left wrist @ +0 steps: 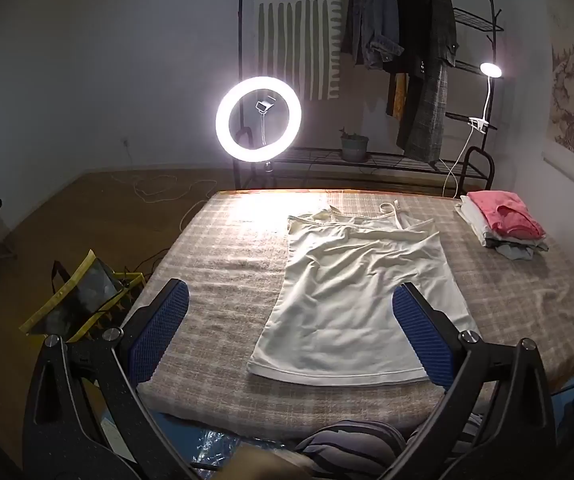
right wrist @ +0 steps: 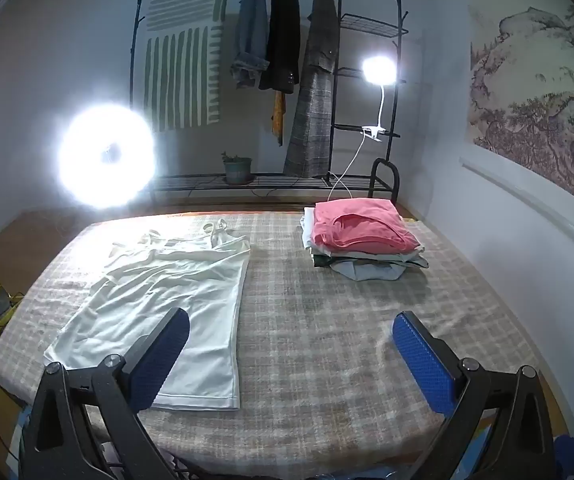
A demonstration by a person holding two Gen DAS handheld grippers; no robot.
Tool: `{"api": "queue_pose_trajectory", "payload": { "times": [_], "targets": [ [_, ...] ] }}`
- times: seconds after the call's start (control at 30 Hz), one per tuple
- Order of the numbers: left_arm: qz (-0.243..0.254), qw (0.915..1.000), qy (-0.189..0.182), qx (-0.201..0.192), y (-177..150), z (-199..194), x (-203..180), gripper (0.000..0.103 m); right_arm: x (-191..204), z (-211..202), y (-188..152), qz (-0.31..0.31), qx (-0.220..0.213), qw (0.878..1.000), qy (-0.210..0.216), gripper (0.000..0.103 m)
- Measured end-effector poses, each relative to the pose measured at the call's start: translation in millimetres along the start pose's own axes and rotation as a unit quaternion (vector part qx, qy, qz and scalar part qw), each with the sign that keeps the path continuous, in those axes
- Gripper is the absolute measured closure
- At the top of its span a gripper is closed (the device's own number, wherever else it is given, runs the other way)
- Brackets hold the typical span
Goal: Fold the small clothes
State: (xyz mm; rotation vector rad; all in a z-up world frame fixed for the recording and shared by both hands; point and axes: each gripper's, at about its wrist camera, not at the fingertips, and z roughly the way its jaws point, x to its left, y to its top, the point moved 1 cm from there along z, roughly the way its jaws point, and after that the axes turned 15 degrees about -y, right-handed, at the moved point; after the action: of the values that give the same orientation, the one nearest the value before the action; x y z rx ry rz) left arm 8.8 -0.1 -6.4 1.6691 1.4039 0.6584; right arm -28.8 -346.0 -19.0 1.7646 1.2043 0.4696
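Note:
A white camisole top [left wrist: 359, 296] lies spread flat on the plaid-covered table [left wrist: 223, 280], straps at the far end, hem near me. It also shows in the right wrist view [right wrist: 167, 304] at the left. My left gripper [left wrist: 290, 330] is open and empty, held above the table's near edge over the hem. My right gripper [right wrist: 290, 354] is open and empty, above the bare cloth to the right of the top; its left finger [right wrist: 159, 356] overlaps the hem's right part in view.
A stack of folded clothes with a pink one on top [right wrist: 361, 236] sits at the table's far right, also in the left wrist view [left wrist: 503, 224]. A ring light [left wrist: 258, 120] stands behind the table. A yellow-trimmed bag [left wrist: 83, 300] sits on the floor left.

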Motion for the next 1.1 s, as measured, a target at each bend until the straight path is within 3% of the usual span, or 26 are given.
{"api": "queue_pose_trajectory", "payload": {
  "times": [0.47, 1.1],
  "targets": [
    [-0.009, 0.9993, 0.004, -0.036, 13, -24, 3, 0.0, -11, -8, 5, 0.019, -0.005, 1.0, 0.008, 0.0],
    [-0.002, 0.9992, 0.007, -0.04, 15, -27, -5, 0.0, -19, -13, 7, 0.024, -0.011, 1.0, 0.006, 0.0]
  ]
}}
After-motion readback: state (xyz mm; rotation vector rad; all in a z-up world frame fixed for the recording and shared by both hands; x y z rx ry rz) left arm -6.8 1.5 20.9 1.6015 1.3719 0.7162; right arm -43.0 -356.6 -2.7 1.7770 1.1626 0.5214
